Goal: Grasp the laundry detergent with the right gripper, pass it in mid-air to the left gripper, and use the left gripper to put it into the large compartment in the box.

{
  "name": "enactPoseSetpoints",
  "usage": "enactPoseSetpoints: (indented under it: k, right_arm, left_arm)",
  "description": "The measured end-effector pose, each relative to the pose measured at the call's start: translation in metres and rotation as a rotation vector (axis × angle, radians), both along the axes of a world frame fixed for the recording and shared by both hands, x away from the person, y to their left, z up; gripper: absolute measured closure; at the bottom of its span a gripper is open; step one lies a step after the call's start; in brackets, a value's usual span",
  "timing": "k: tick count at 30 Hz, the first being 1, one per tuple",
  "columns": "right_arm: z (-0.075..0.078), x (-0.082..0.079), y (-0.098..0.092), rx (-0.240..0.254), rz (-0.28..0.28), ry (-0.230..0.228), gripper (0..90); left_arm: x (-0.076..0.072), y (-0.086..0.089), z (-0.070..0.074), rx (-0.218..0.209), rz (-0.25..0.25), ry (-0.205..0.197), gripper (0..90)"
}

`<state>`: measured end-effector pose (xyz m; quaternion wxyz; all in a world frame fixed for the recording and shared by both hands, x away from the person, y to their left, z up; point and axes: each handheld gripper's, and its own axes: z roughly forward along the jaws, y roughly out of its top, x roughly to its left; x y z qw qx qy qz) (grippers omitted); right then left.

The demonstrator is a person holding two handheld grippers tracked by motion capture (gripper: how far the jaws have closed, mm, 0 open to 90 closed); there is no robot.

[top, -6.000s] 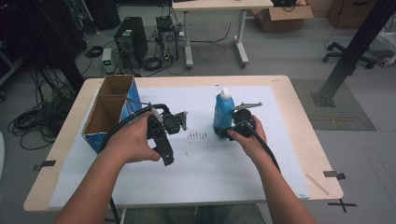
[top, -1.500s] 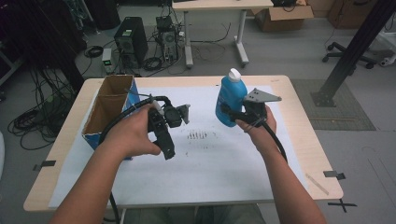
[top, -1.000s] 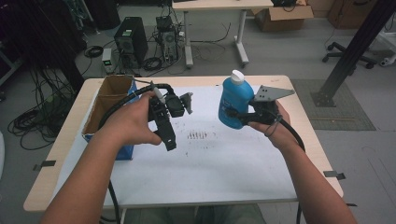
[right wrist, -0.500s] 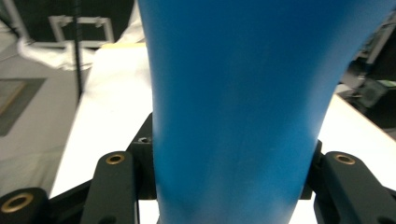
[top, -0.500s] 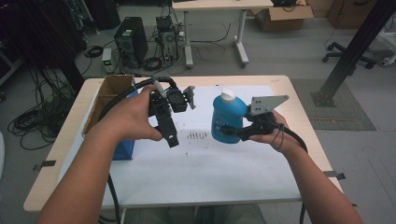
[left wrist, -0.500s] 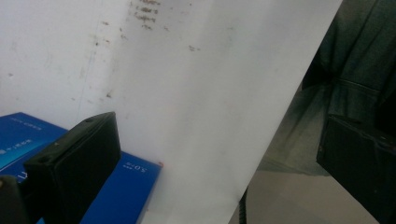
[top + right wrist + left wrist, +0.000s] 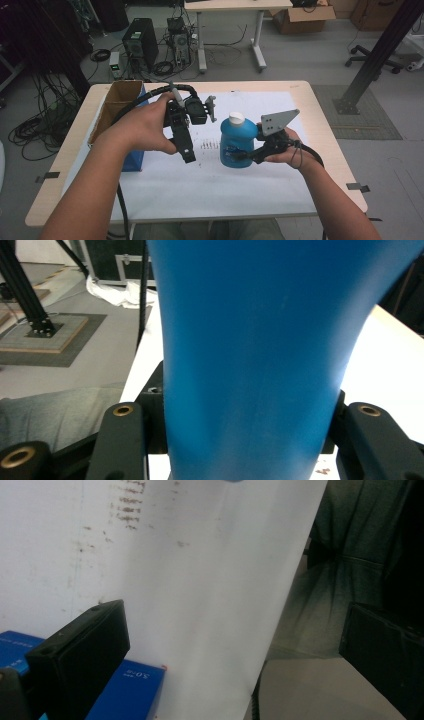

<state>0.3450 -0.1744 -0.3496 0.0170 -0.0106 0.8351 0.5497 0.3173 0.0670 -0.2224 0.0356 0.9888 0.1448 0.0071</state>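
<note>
Gripping the blue bottle (image 7: pixel 239 142) in the right gripper (image 7: pixel 252 154) fingers, probably for uncapping, left gripper (image 7: pixel 212 108) fingers wide apart, empty.

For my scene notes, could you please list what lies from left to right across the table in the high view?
Cardboard box → left gripper → blue bottle → right gripper, its jaws closed on the bottle.

A white sheet (image 7: pixel 200 180) covers my desk (image 7: pixel 320 115), with an open cardboard box (image 7: pixel 117 102) at its left edge. Computers (image 7: pixel 140 42) sit on the floor beyond.
</note>
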Motion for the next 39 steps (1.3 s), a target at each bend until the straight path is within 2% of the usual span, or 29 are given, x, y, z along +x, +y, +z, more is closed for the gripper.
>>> enactPoseSetpoints:
  k: [4,14,22,39]
  right_arm:
    - [-0.005,-0.003,0.005,-0.009,0.018,-0.001,45.0]
    - [-0.019,-0.008,0.021,0.004,0.070,0.004,45.0]
    - [-0.031,-0.007,0.036,0.004,0.098,0.025,44.9]
    - [-0.039,-0.006,0.069,0.029,0.131,0.037,44.8]
  left_arm:
    - [-0.001,-0.004,0.001,0.006,-0.007,0.001,0.2]
    - [-0.002,-0.014,0.004,0.016,-0.047,-0.003,0.2]
    - [-0.004,-0.019,0.003,0.033,-0.066,0.005,0.2]
    - [0.000,-0.023,-0.007,0.054,-0.086,0.007,0.2]
